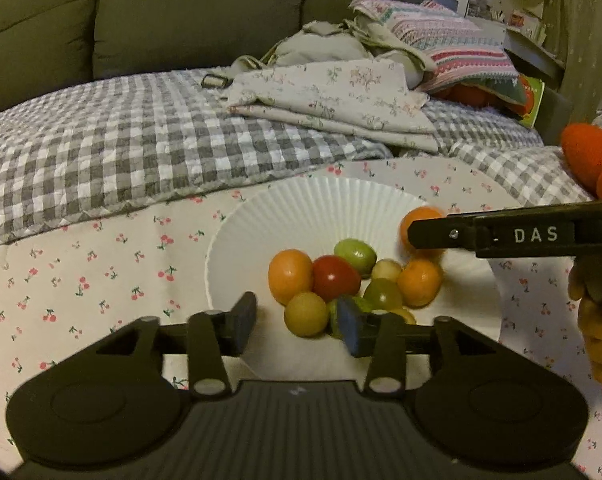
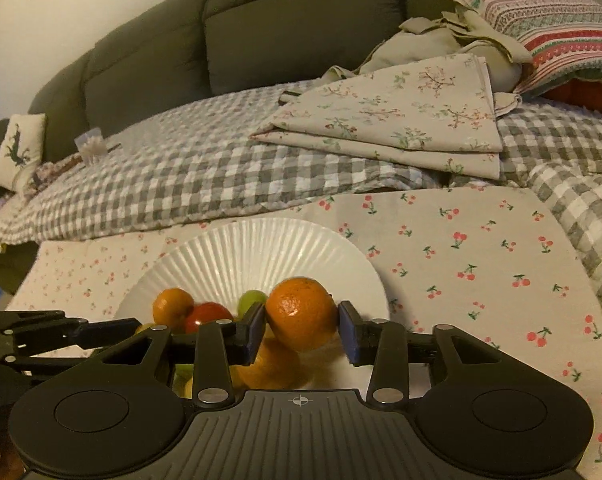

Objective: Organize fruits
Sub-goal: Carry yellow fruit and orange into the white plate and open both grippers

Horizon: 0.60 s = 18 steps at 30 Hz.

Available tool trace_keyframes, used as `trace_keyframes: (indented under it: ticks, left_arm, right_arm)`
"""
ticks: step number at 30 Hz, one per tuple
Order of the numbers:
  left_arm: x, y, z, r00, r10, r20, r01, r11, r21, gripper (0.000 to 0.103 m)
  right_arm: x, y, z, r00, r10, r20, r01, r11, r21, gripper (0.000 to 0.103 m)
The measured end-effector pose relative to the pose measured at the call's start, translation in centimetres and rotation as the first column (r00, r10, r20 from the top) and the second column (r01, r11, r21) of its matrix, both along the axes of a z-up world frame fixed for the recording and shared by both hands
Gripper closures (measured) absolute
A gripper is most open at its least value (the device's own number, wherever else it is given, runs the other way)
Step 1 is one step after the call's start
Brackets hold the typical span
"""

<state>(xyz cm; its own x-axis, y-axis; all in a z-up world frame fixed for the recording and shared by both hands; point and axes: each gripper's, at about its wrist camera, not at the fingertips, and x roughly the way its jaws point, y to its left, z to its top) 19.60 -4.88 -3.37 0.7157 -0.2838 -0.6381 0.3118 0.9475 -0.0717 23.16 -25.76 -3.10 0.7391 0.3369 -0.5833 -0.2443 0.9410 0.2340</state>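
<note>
Your right gripper [image 2: 302,330] is partly open around the orange [image 2: 301,312]; only its left pad seems to touch. Let it drop onto the plate [image 2: 237,248] at 6 o'clock. Your left gripper [image 1: 297,322] is partly open and holds nothing.

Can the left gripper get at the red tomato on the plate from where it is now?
Probably yes: the left gripper stands open at the plate rim, but a yellow-green fruit lies directly before the red tomato.

- Lighting dim, warm yellow cast in both views.
- Fisheye bending strong at edges; corners vignetted black.
- Small glare spots on the red fruit [image 1: 335,278].
- Orange fruit [image 2: 301,314] slightly motion-blurred; the sofa [image 1: 197,20] soft, grainy.
</note>
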Motion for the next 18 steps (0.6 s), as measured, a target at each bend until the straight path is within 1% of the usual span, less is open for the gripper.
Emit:
trace_keyframes:
  ticks: [3, 5, 6, 10, 12, 14, 16, 17, 18]
  left_arm:
    - [-0.4, 0.5, 0.8, 1.0, 0.013, 0.01, -0.012, 0.999, -0.033, 0.047]
    - [-0.7, 0.8, 1.1, 1.0, 0.022, 0.009, -0.022, 0.999, -0.046, 0.047]
    - [-0.9, 0.9, 1.3, 1.0, 0.029, 0.01, -0.028, 0.998, -0.048, 0.046]
    - [-1.8, 1.5, 2.5, 0.997, 0.068, 0.032, -0.066, 0.996, -0.066, 0.035]
    - [-2.3, 1.5, 3.0, 0.995, 0.101, 0.022, -0.099, 0.992, -0.08, 0.034]
    - [-3.0, 1.3, 3.5, 0.992, 0.125, 0.017, -0.123, 0.99, -0.071, 0.032]
    - [-3.9, 1.0, 3.9, 0.99, 0.136, 0.026, -0.135, 0.99, -0.05, 0.024]
    - [-4.5, 0.8, 4.1, 0.988, 0.149, 0.027, -0.148, 0.988, -0.036, 0.022]
    - [-4.9, 0.6, 4.3, 0.987, 0.158, 0.03, -0.157, 0.987, -0.031, 0.019]
  right_arm:
    - [-0.4, 0.1, 0.7, 1.0, 0.012, 0.015, -0.013, 0.999, 0.035, 0.054]
    - [-0.7, 0.1, 1.1, 1.0, 0.011, 0.016, -0.012, 0.999, 0.05, 0.054]
    - [-0.8, 0.1, 1.3, 1.0, 0.009, 0.014, -0.009, 0.999, 0.046, 0.054]
    - [-1.9, 0.0, 2.4, 1.0, 0.002, 0.024, -0.002, 0.999, 0.036, 0.054]
    - [-2.6, -0.2, 3.0, 0.999, -0.004, 0.033, 0.003, 0.999, 0.036, 0.05]
    - [-3.4, -0.5, 3.7, 0.999, -0.022, 0.036, 0.02, 0.999, 0.041, 0.048]
    - [-4.1, -0.7, 4.2, 0.999, -0.024, 0.033, 0.022, 0.998, 0.058, 0.044]
    - [-4.6, -0.7, 4.4, 0.999, -0.022, 0.032, 0.02, 0.998, 0.061, 0.041]
    - [-5.1, -0.7, 4.6, 0.999, -0.02, 0.033, 0.018, 0.998, 0.056, 0.041]
